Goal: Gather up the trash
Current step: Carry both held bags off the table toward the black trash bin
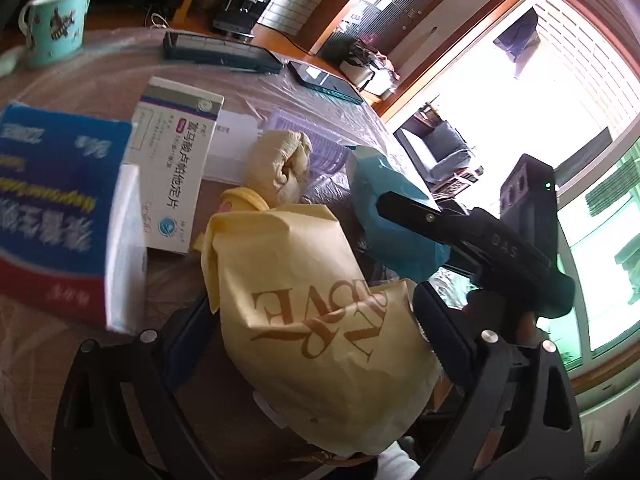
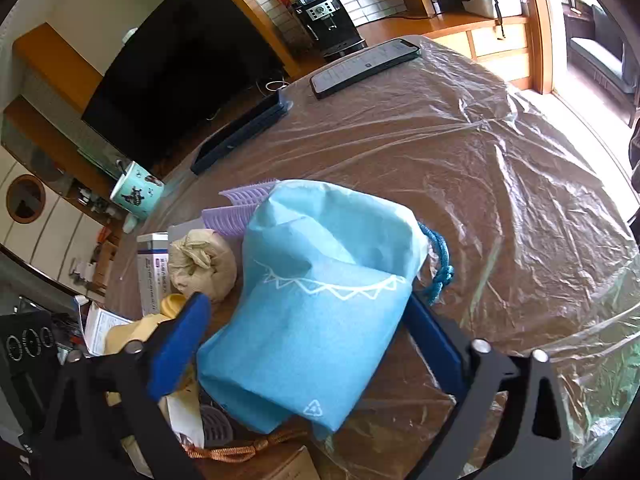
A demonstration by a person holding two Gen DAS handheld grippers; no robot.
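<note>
Right wrist: blue bag (image 2: 316, 320) nr table edge (image 2: 592, 344)

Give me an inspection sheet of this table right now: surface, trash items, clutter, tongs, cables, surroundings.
Surface: round table under crinkled clear plastic film.
Job's things: yellow drawstring bag; blue drawstring bag; crumpled beige wad.
Clutter: medicine boxes, teal mug, phone, purple combs.
Tongs: left tongs straddle the yellow bag; right tongs straddle the blue bag; grip unclear.
Cables: white cable behind the table.
Surroundings: television, coffee machine, bright window.
</note>
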